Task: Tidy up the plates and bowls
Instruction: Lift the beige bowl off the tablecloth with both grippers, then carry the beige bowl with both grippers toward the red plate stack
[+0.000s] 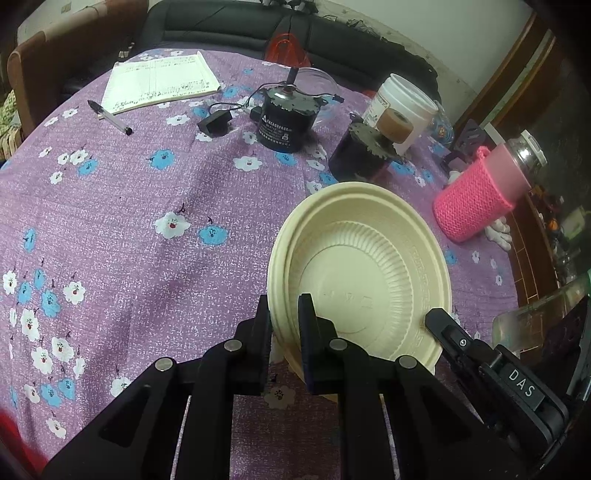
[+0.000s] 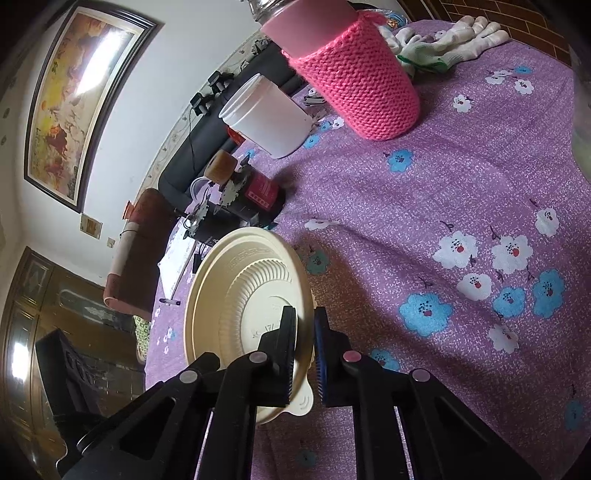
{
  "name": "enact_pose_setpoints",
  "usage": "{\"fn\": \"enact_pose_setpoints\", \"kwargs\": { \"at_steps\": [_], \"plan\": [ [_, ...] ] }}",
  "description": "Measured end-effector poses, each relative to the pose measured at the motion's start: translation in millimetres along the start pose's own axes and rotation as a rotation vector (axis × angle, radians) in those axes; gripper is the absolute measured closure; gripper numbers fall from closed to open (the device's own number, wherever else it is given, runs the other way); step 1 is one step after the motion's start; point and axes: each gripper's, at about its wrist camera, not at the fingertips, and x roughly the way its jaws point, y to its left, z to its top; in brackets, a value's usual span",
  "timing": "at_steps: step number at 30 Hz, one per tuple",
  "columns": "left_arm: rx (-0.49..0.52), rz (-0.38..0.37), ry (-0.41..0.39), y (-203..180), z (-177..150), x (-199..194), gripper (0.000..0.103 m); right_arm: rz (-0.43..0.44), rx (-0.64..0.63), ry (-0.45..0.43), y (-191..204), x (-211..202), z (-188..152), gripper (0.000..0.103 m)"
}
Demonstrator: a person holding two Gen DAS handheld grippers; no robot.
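Observation:
A cream plastic plate point(image 1: 362, 266) is tilted up off the purple flowered tablecloth point(image 1: 147, 206), and a second rim showing under it suggests two nested plates. My left gripper point(image 1: 284, 301) is shut on the plate's near-left rim, one finger inside and one outside. My right gripper point(image 1: 436, 319) comes in from the right and grips the opposite rim. In the right wrist view the plate point(image 2: 236, 288) stands almost on edge, with my right gripper point(image 2: 304, 312) shut on its rim just above a small tab.
Behind the plate stand two dark motors point(image 1: 284, 118) point(image 1: 354, 155), a white jar point(image 1: 402, 107) and a bottle in a pink knitted sleeve point(image 1: 476, 195). A notebook point(image 1: 159, 81) and pen point(image 1: 110, 118) lie far left. White gloves point(image 2: 454, 33) lie past the bottle.

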Motion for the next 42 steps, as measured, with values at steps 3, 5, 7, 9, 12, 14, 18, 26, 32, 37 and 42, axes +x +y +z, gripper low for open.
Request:
{"fn": "enact_pose_setpoints", "kwargs": {
  "at_steps": [3, 5, 7, 9, 12, 14, 18, 26, 32, 37, 42],
  "plan": [
    [0.022, 0.028, -0.015, -3.2, -2.3, -2.3, 0.092, -0.005, -0.001, 0.005, -0.5, -0.4, -0.3, 0.094],
    [0.032, 0.042, -0.026, -4.6, -4.2, -4.4, 0.092, -0.006, -0.004, 0.007, 0.5, -1.8, -2.0, 0.094],
    [0.046, 0.052, -0.037, -7.0, -6.1, -7.2, 0.092, -0.007, -0.01, 0.008, 1.6, -4.9, -5.0, 0.094],
    [0.057, 0.056, -0.048, -9.9, -8.2, -11.0, 0.092, -0.003, -0.01, 0.004, 2.0, -10.1, -7.4, 0.094],
    [0.076, 0.053, -0.059, -15.0, -14.4, -17.8, 0.091, 0.004, -0.014, -0.01, 3.5, -22.0, -10.0, 0.094],
    [0.083, 0.048, -0.066, -17.1, -19.6, -23.5, 0.091, 0.009, -0.017, -0.018, 3.6, -30.6, -11.7, 0.094],
    [0.109, 0.051, -0.115, -24.1, -30.8, -44.6, 0.091, 0.019, -0.018, -0.022, 1.6, -47.6, -20.6, 0.095],
    [0.115, 0.042, -0.185, -25.0, -59.6, -86.3, 0.091, 0.055, -0.031, -0.049, 5.7, -91.7, -40.0, 0.094],
    [0.121, 0.048, -0.204, -20.5, -79.4, -110.4, 0.091, 0.087, -0.043, -0.057, 10.2, -119.5, -61.2, 0.095],
    [0.127, 0.054, -0.214, -13.9, -91.7, -129.4, 0.091, 0.107, -0.04, -0.05, 12.9, -134.7, -77.7, 0.095],
    [0.136, 0.076, -0.24, -5.4, -108.9, -150.7, 0.09, 0.126, -0.058, -0.053, 23.3, -149.6, -94.5, 0.095]
  ]
}}
